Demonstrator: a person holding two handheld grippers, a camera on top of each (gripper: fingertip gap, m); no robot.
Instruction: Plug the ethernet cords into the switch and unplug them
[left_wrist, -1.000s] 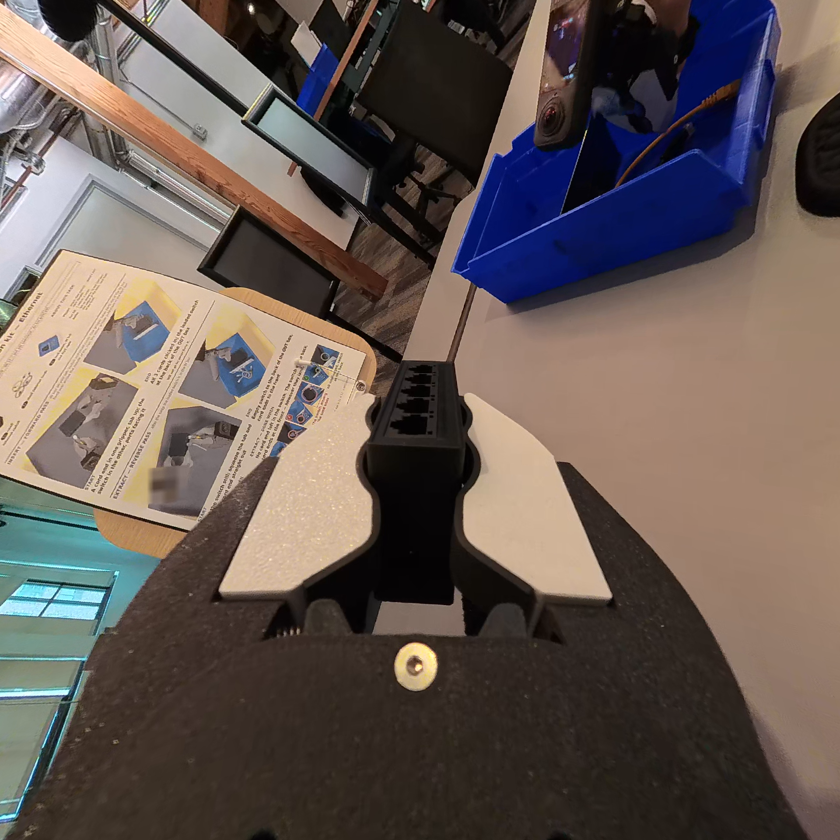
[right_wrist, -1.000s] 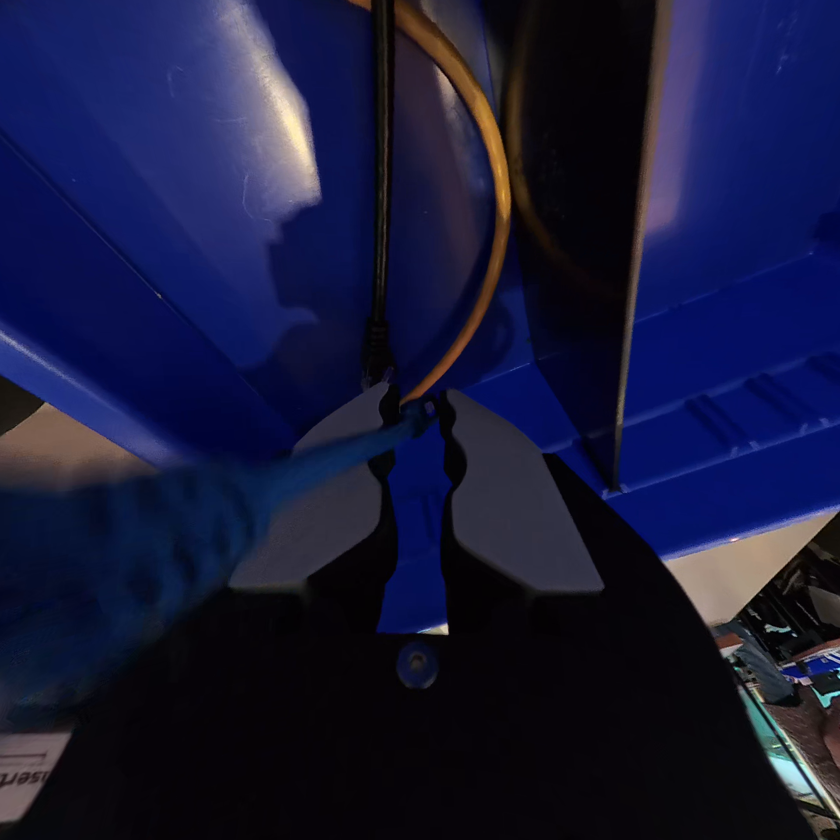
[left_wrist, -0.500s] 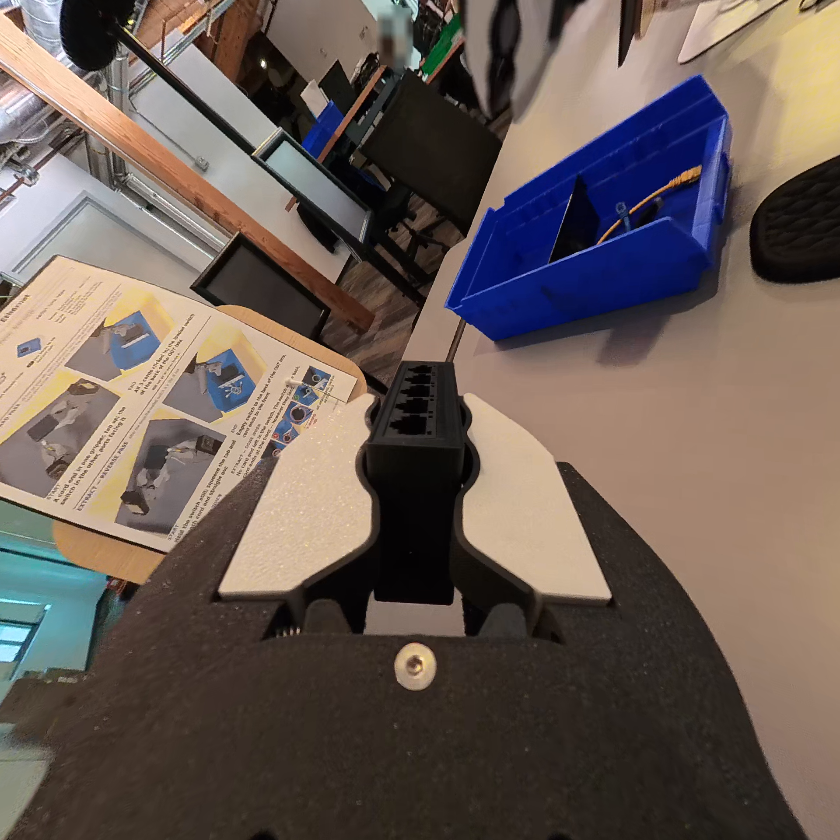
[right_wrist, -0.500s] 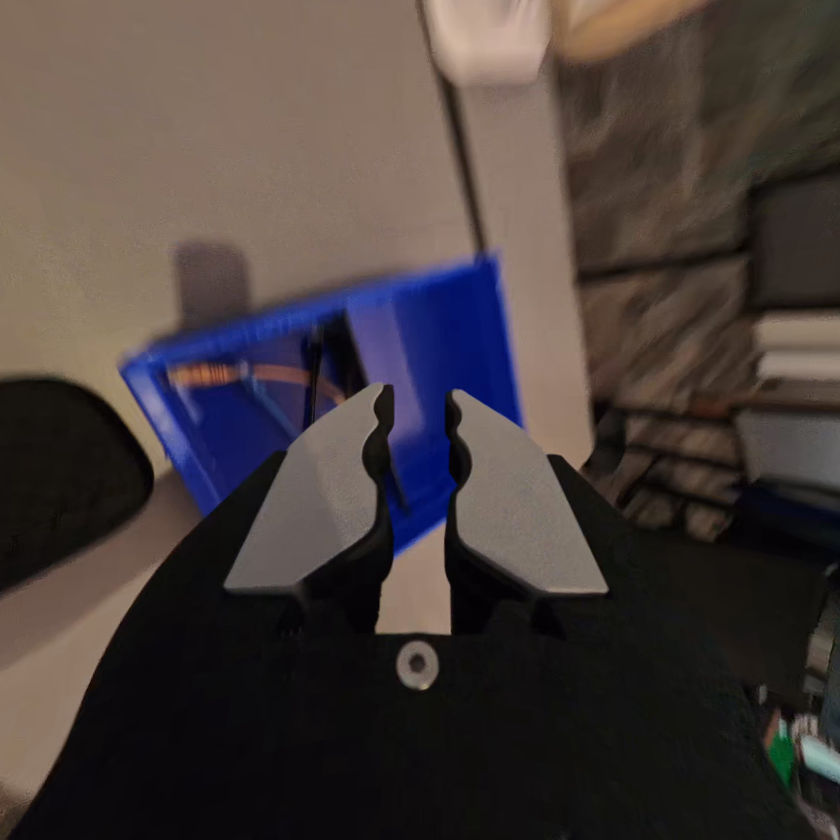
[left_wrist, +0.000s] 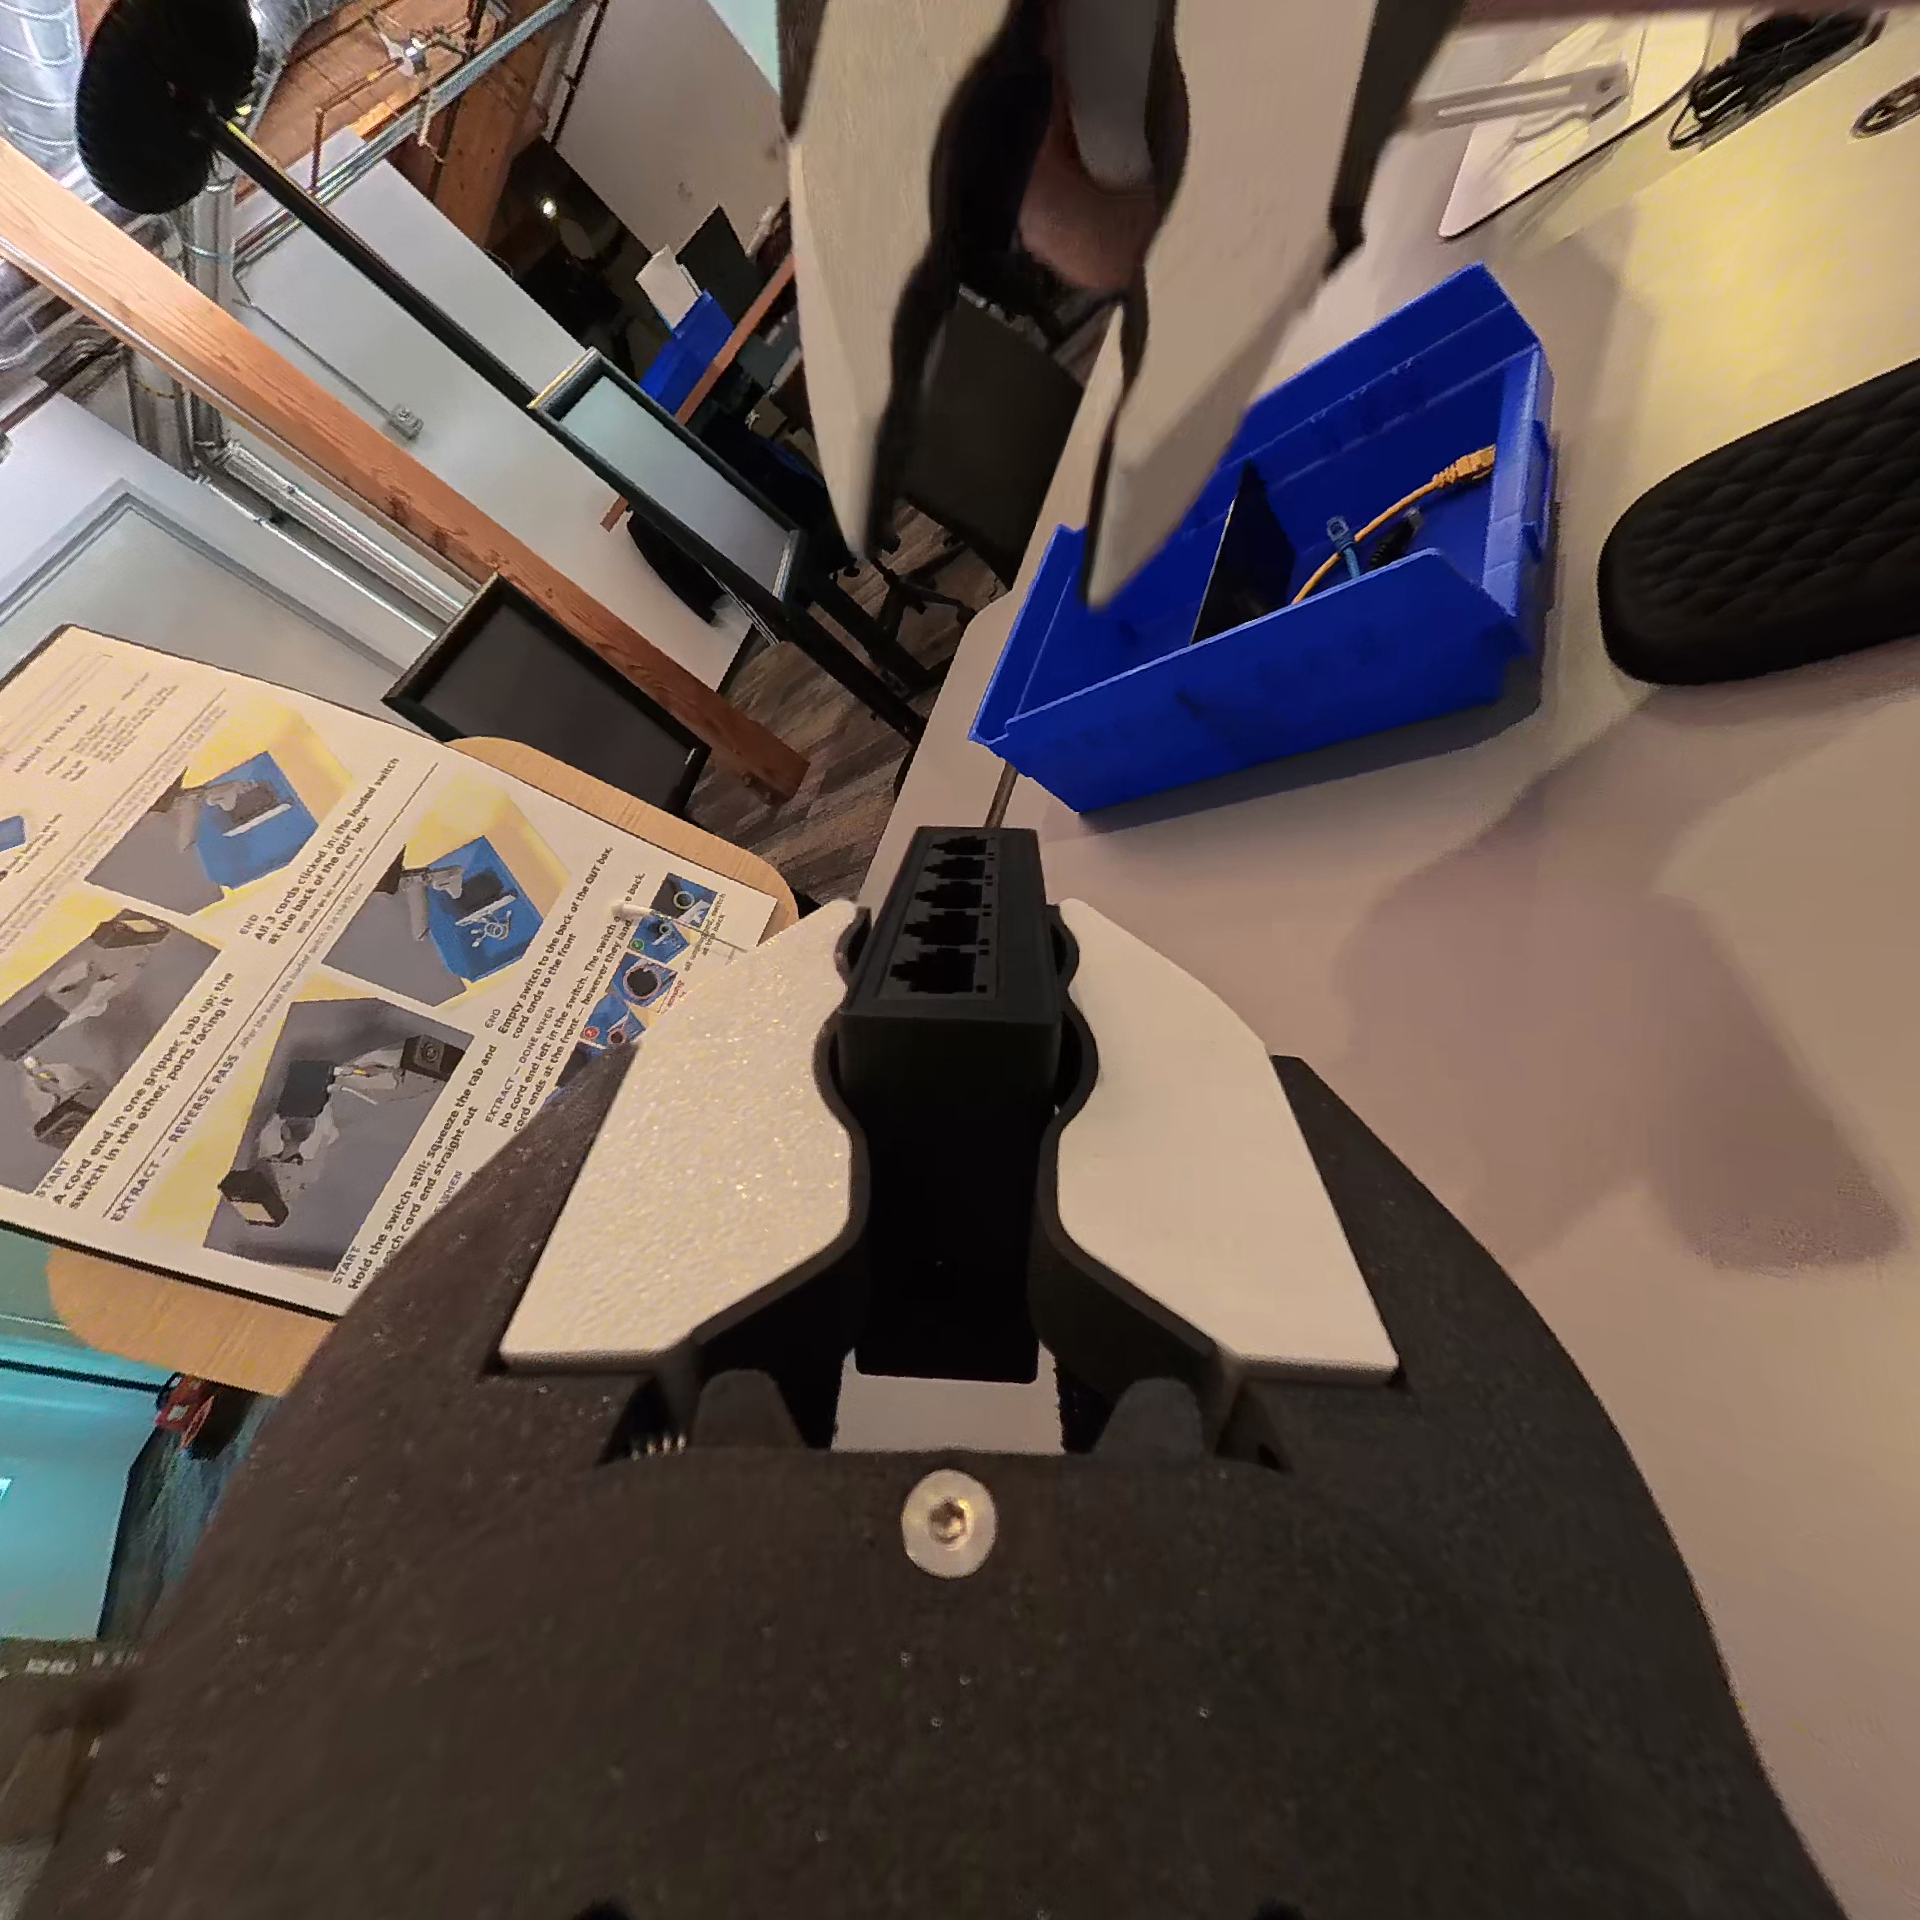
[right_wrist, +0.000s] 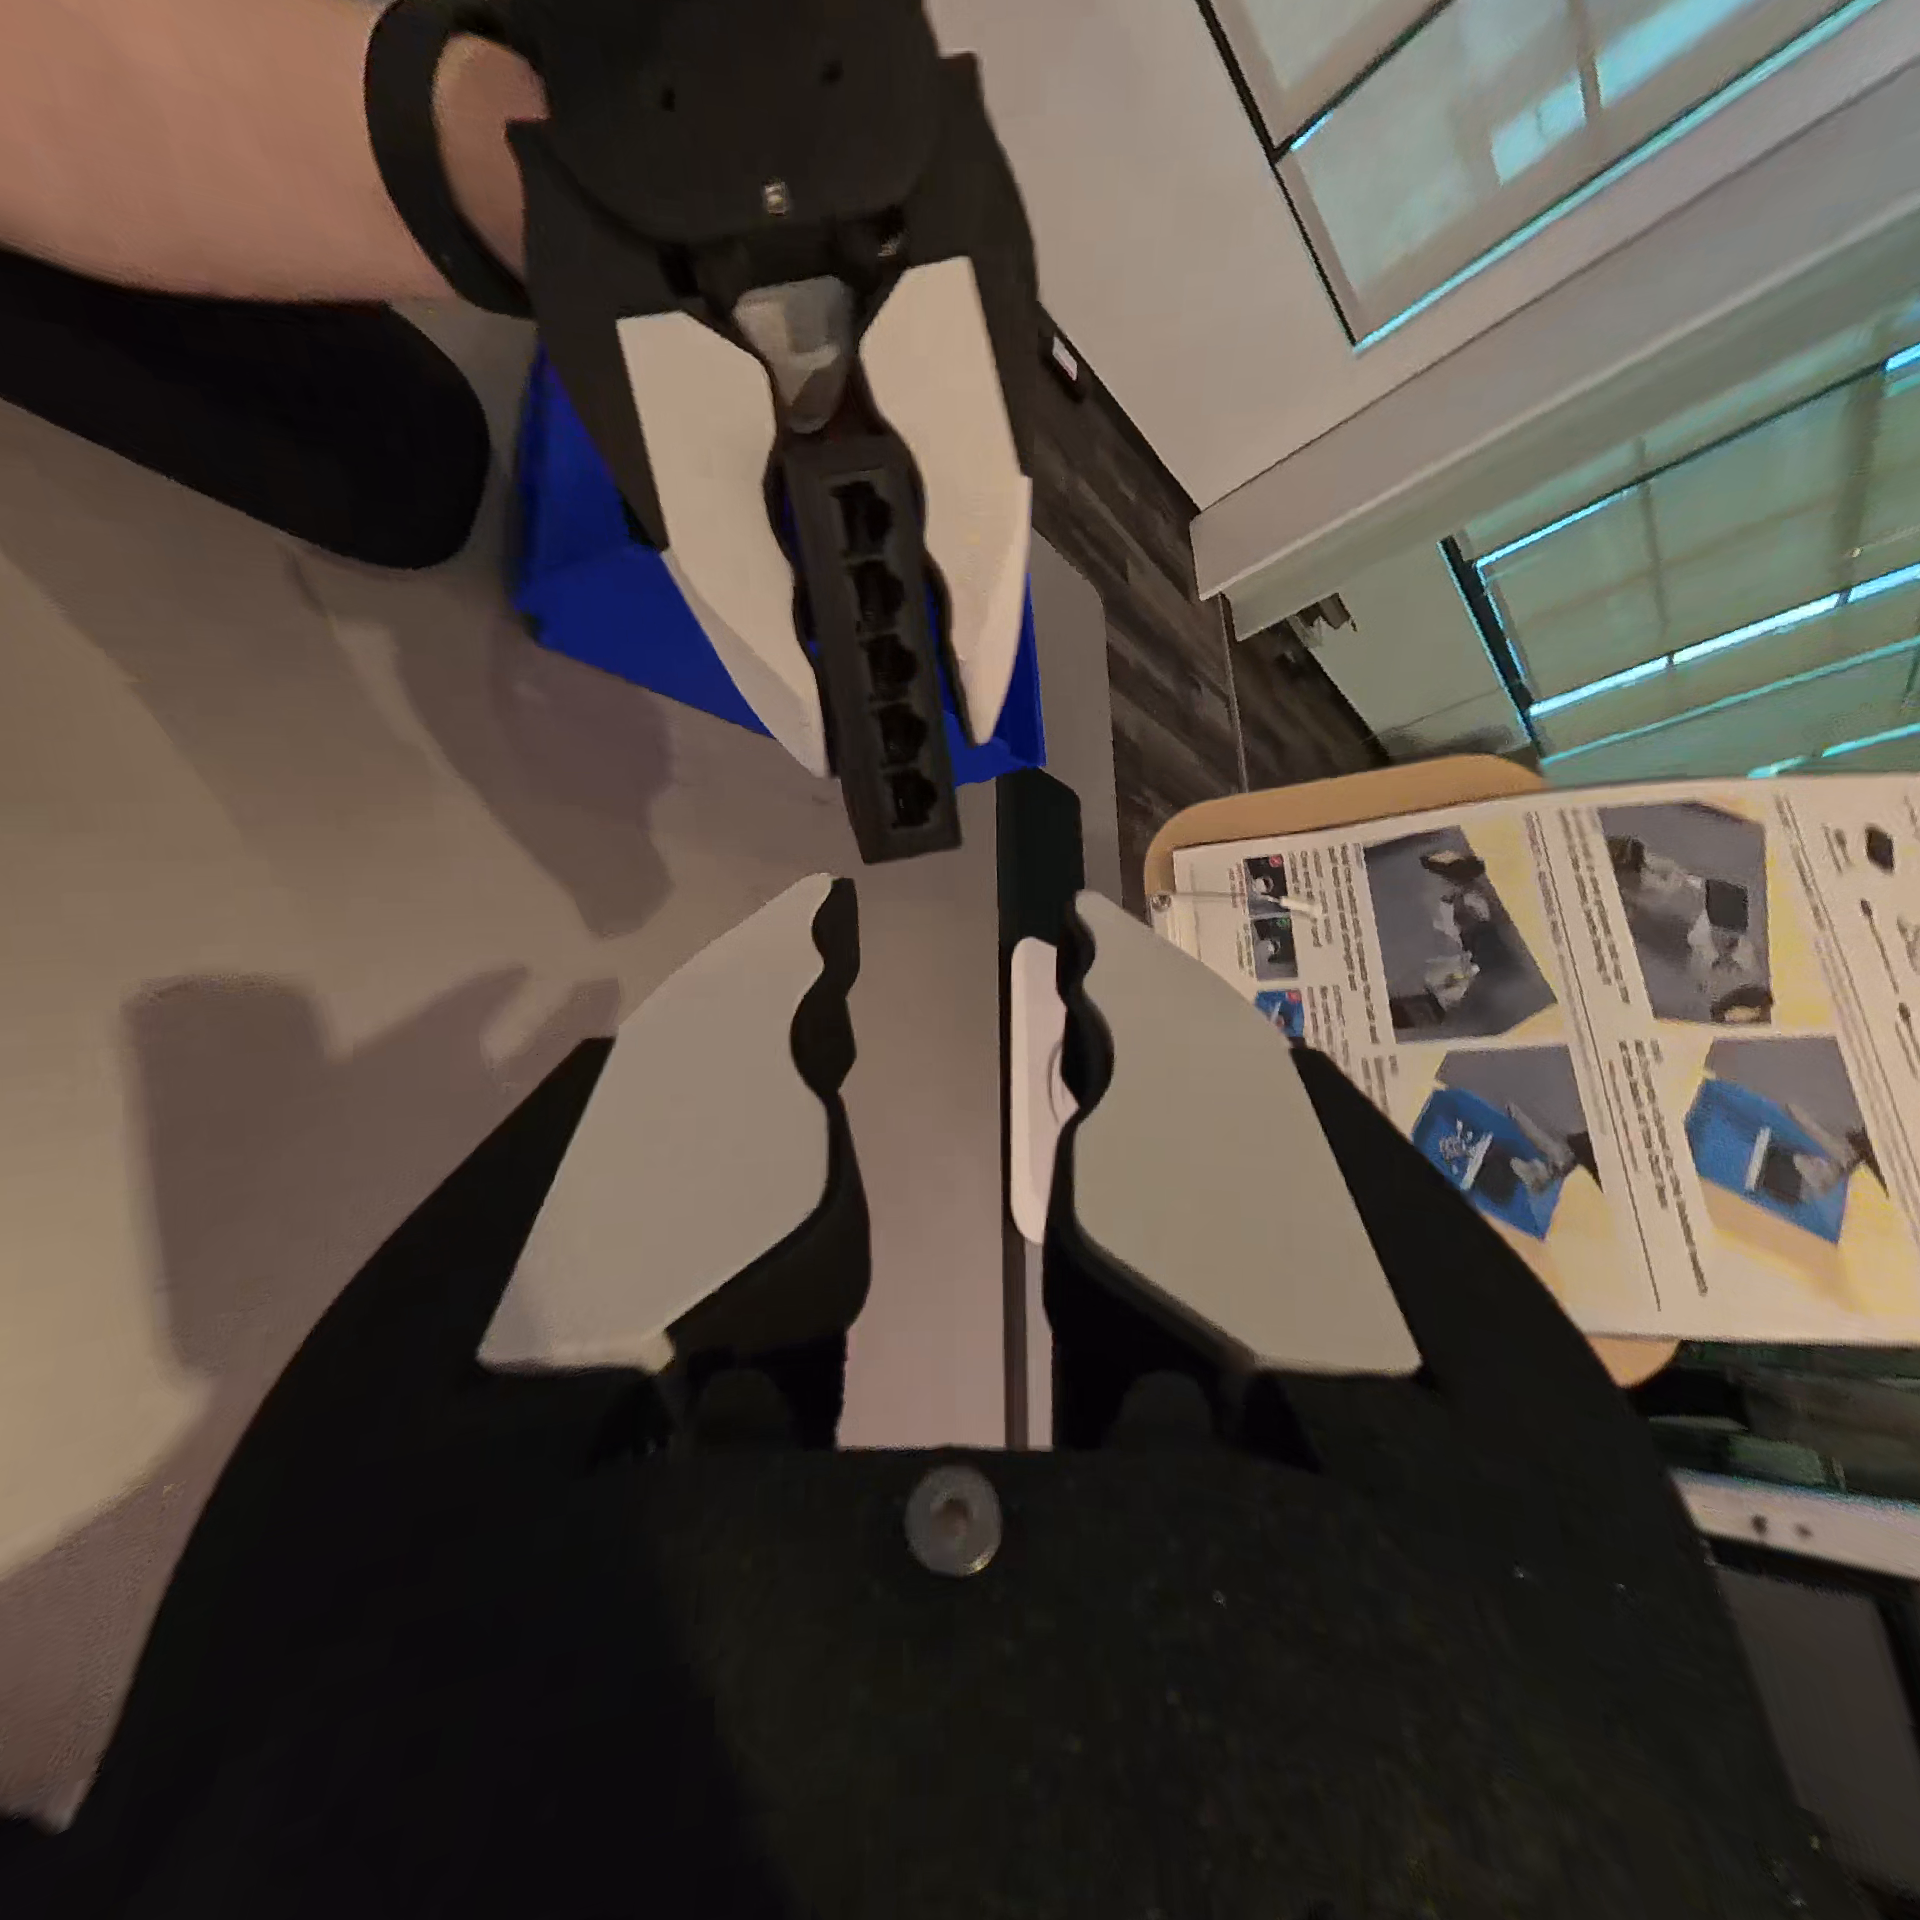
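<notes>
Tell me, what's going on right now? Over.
Left gripper shut on switch, ports empty. Right gripper open, empty. Cords lie in blue bin. Nothing in the way.

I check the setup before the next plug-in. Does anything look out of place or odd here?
One thing: the right gripper is open and empty, while the cords, orange and blue, lie in the blue bin. The switch, ports empty, sits straight in the left gripper.
</notes>
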